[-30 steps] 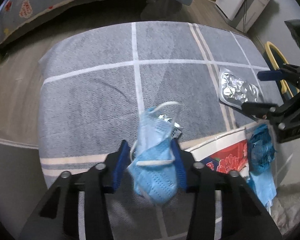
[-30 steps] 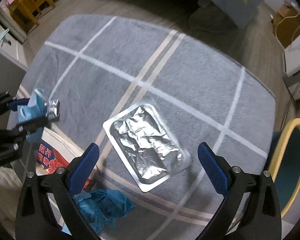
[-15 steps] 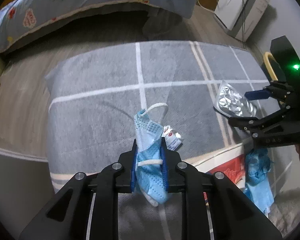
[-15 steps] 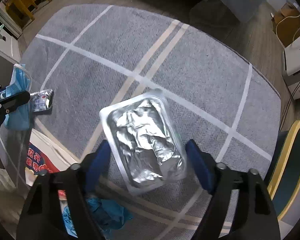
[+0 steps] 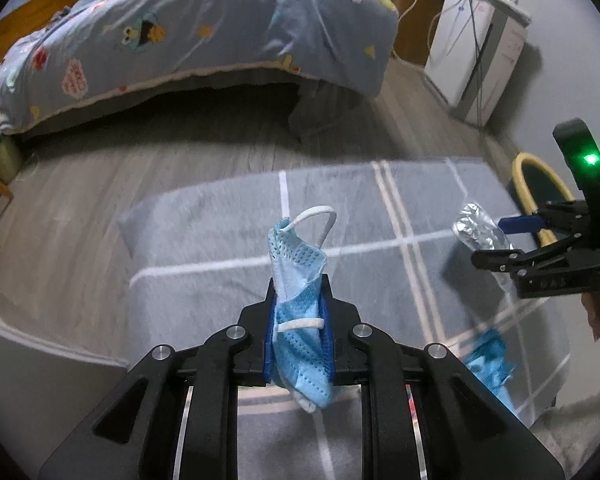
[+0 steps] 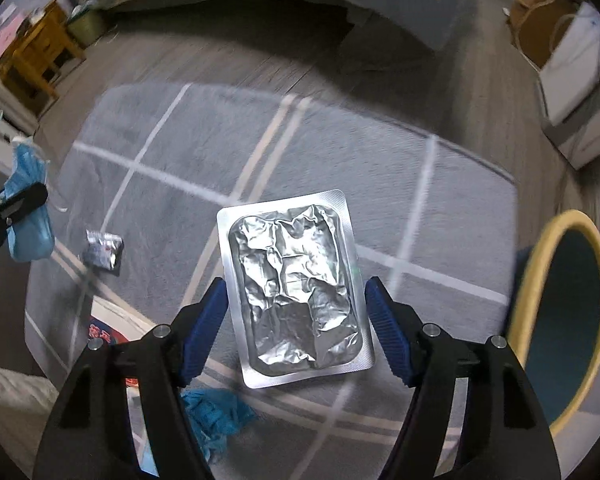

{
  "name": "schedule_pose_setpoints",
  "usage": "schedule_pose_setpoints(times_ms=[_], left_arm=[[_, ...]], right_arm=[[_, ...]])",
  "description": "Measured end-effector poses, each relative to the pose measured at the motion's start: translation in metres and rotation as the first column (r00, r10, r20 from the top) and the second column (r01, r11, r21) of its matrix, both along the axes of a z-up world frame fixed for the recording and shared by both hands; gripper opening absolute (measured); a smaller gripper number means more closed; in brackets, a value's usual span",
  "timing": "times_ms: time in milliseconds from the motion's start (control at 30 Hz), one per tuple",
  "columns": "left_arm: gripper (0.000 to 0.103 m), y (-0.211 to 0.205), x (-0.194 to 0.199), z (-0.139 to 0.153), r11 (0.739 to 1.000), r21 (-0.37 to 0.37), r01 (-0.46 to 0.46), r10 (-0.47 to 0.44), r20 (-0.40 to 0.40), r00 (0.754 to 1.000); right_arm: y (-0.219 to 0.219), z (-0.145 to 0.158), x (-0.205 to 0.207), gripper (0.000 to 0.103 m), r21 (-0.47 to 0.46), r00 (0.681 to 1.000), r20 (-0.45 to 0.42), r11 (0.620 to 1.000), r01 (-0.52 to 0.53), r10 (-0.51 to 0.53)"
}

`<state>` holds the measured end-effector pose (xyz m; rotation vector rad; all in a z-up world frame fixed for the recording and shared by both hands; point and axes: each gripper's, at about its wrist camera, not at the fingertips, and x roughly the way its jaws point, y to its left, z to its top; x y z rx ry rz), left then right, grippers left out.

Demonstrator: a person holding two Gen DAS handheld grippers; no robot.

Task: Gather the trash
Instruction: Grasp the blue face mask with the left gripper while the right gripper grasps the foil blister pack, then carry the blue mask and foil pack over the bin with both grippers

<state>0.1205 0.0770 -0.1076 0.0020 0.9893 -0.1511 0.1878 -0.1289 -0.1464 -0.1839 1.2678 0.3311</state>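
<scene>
With both pieces of trash already clear of the grey rug point(image 6: 400, 168), your job now is the carry to the bin. Your left gripper point(image 5: 299, 328) has its fingers narrow, pinching a blue face mask point(image 5: 300, 332) that hangs below them with one ear loop sticking up at twelve o'clock. Your right gripper point(image 6: 296, 328) holds a crumpled foil tray point(image 6: 296, 288) by its two long edges, fingers at a middling width.

Keep that tray level; the hold is only on thin rims, so I judge a sharp twist could pop it free. The yellow-rimmed bin point(image 6: 532, 280) sits at three o'clock in the right wrist view, just past the rug's edge, so swing the tray there first and release it over the opening. Bring the mask after, and let the dangling tail clear the rim before you open. A small foil wrapper point(image 6: 104, 256), a crumpled blue glove point(image 6: 216, 408) and a red printed pack point(image 6: 104, 332) wait on the rug.
</scene>
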Motion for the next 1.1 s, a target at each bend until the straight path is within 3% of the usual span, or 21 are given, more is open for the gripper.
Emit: schedule_pose_setpoints(times_ms=[400, 633, 1100], left_arm=[[0.019, -0.014, 0.002, 0.022, 1.000, -0.012, -0.004, 0.005, 0.063, 0.998], [0.019, -0.040, 0.000, 0.034, 1.000, -0.016, 0.026, -0.025, 0.089, 0.996], [0.019, -0.114, 0.007, 0.041, 0.989, 0.008, 0.150, -0.150, 0.105, 0.983]], right_arm=[[-0.063, 0.056, -0.007, 0.070, 0.095, 0.982, 0.104, 0.984, 0.150, -0.159], [-0.104, 0.084, -0.022, 0.070, 0.073, 0.958, 0.202, 0.979, 0.193, -0.204], [-0.206, 0.100, -0.037, 0.070, 0.124, 0.898, 0.225, 0.925, 0.359, -0.379]])
